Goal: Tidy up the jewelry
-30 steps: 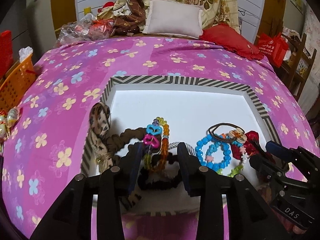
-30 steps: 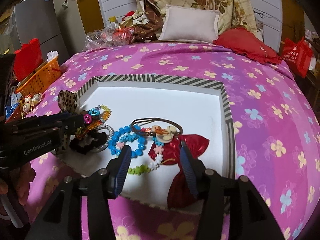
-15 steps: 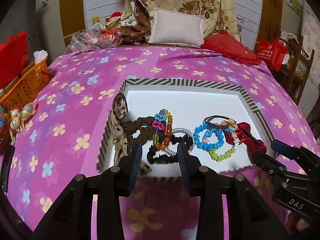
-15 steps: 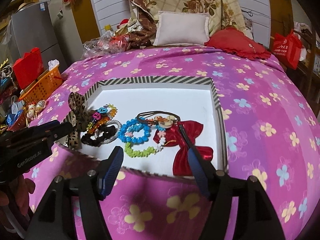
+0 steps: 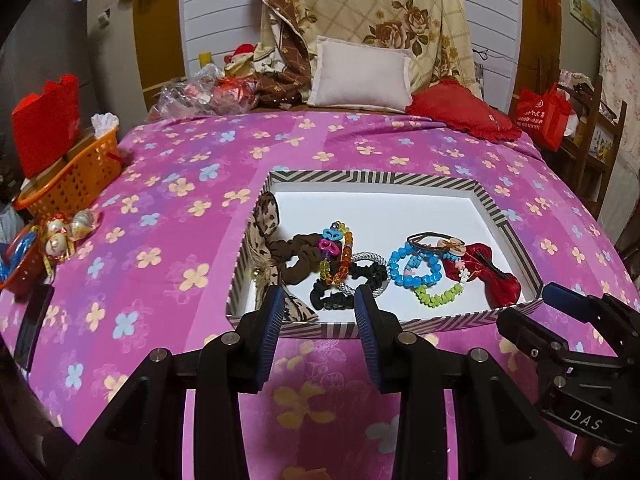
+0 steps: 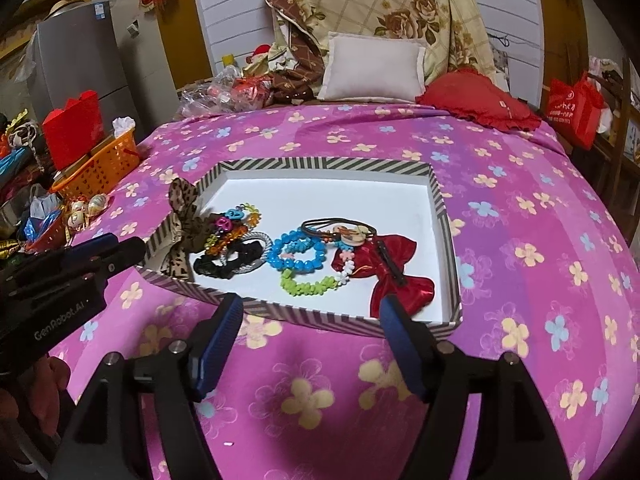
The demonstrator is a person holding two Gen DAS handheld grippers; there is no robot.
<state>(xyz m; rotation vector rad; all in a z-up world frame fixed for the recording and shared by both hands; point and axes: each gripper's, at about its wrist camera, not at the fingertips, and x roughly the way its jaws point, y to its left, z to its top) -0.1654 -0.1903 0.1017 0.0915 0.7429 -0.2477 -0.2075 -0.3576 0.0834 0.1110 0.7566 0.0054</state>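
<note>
Hovering empty at the near rim of the tray (image 5: 508, 224): left gripper (image 5: 320, 332) fingers part-open, right gripper (image 6: 310, 340) fingers widening; next, likely approach a bracelet (image 6: 296, 252).

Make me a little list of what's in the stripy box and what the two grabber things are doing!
box: striped tray on the flowered bedspread
left side: leopard bow, brown scrunchie
middle: black scrunchie, blue bead bracelet, green bead bracelet
right side: red bow
left gripper: open, holding nothing
right gripper: jaws opening, nothing between them
</note>
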